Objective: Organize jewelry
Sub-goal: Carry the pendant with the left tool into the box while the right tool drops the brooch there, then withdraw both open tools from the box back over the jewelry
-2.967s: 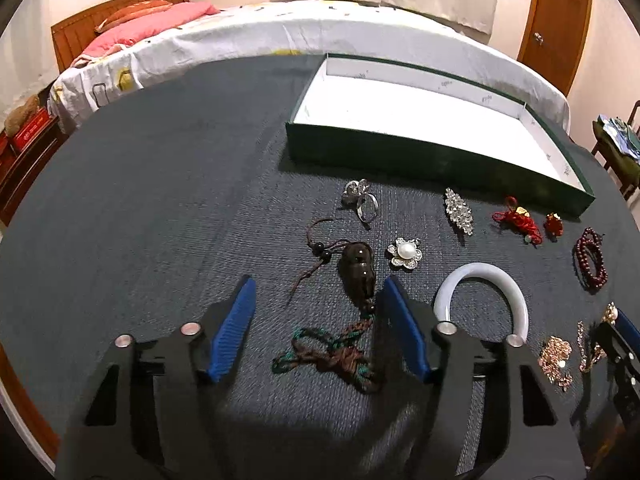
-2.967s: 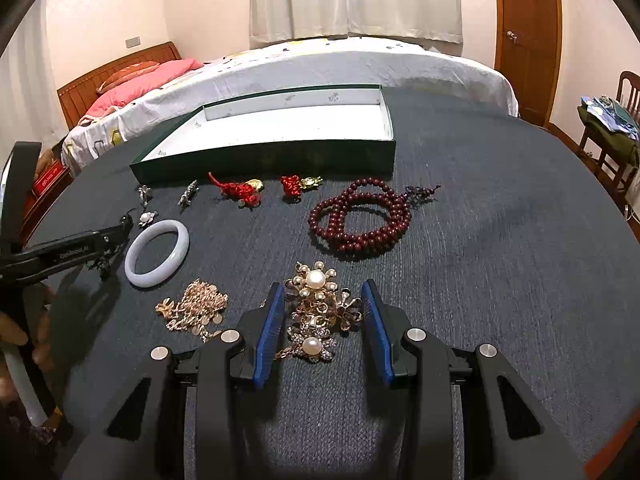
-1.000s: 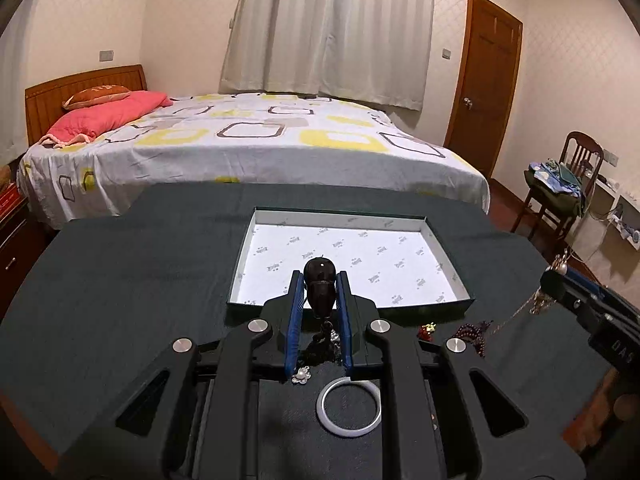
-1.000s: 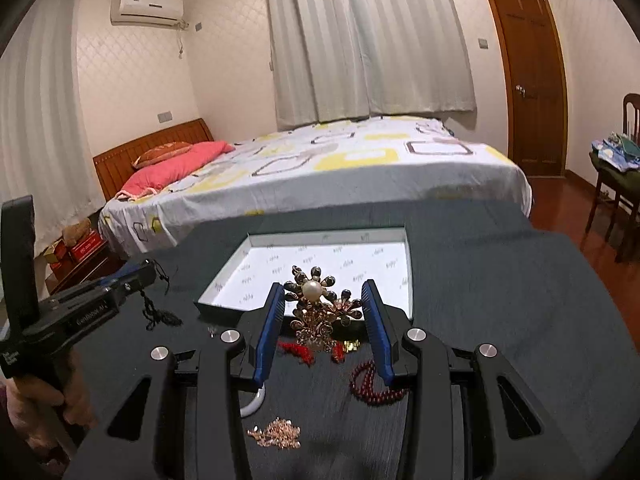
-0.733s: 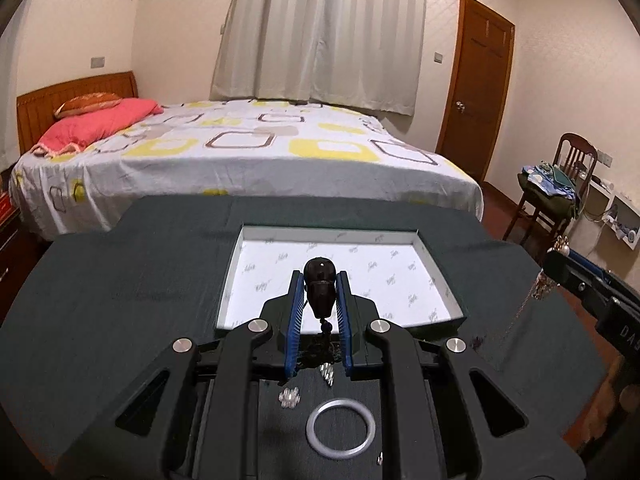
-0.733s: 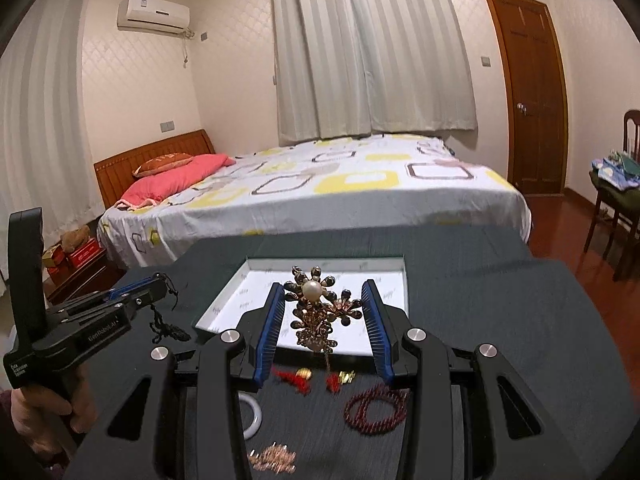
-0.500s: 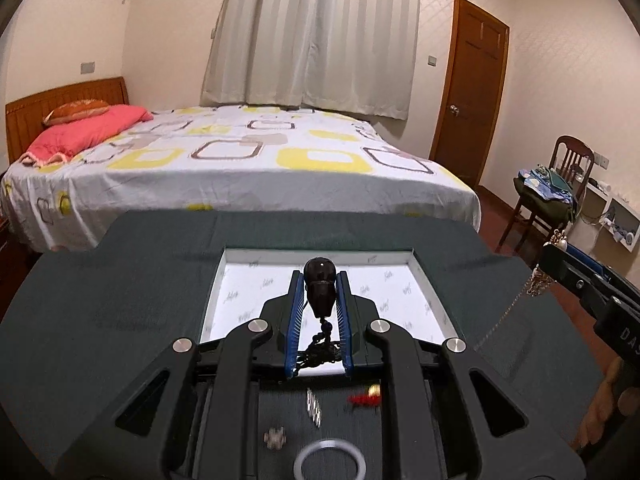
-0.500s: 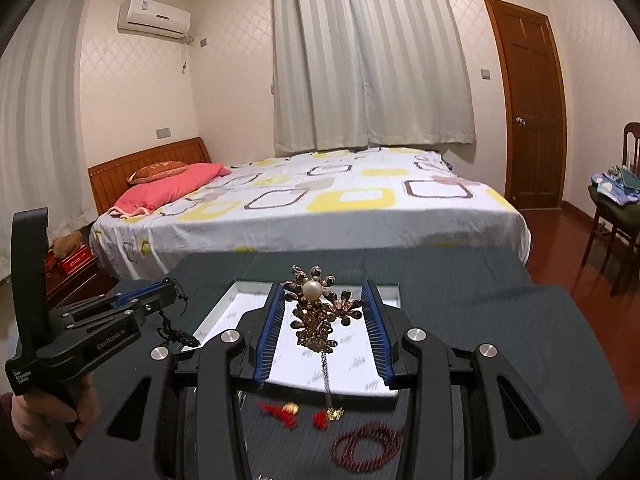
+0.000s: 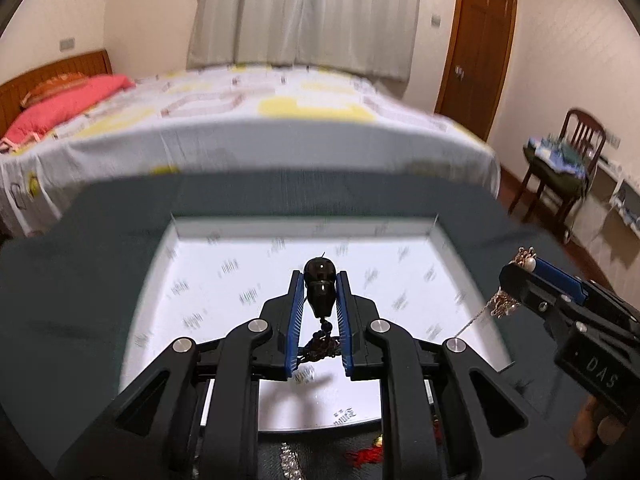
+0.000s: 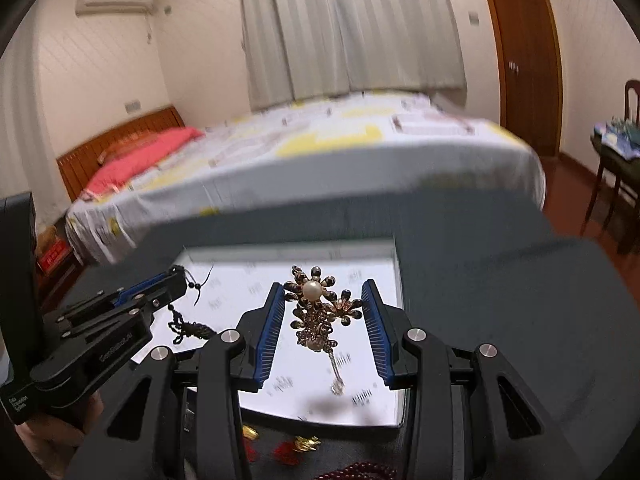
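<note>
Both grippers have carried their pieces forward over the white-lined box [image 9: 224, 256]. Left gripper [image 9: 319, 286] clamps the dark gourd pendant [image 9: 319, 280], cord dangling; right gripper [image 10: 324, 304] grips the pearl flower brooch [image 10: 316, 304], chain hanging.

Your L and R wrist cams both sit close above the near table, facing fwd over the white-lined box [image 9: 248, 264] [image 10: 360, 384] twd the far bed [image 9: 248, 120] [image 10: 320, 148].

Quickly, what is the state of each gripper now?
Left gripper: shut on the dark pendant.
Right gripper: shut on the pearl brooch, over the tray.
</note>
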Demonstrator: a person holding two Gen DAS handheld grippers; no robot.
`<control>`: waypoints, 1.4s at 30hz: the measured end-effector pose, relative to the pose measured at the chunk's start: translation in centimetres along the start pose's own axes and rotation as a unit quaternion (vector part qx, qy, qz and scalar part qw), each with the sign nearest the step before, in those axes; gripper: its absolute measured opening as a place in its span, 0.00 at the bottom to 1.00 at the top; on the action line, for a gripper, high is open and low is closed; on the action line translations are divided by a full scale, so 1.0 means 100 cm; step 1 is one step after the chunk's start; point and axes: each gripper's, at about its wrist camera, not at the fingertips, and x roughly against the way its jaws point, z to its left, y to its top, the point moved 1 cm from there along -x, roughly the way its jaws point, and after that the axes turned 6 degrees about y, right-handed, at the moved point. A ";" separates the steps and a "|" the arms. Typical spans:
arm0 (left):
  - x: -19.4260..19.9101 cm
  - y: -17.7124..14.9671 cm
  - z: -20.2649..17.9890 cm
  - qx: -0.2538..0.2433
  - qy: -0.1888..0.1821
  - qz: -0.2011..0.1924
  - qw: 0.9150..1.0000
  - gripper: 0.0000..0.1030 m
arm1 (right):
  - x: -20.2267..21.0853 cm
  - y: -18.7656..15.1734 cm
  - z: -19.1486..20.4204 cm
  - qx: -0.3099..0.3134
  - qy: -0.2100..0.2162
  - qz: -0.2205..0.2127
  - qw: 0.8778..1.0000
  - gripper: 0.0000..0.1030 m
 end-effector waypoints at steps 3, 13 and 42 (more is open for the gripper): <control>-0.026 -0.012 0.002 0.003 -0.001 0.037 0.999 0.16 | -0.019 -0.014 -0.005 -0.007 -0.003 0.031 0.999 0.39; -0.053 -0.027 0.000 -0.013 0.009 0.083 0.996 0.16 | -0.049 -0.034 -0.012 -0.004 -0.025 0.081 0.996 0.39; 0.084 -0.077 0.041 0.039 0.068 0.000 0.997 0.65 | 0.065 -0.114 0.055 0.027 0.028 0.032 0.999 0.57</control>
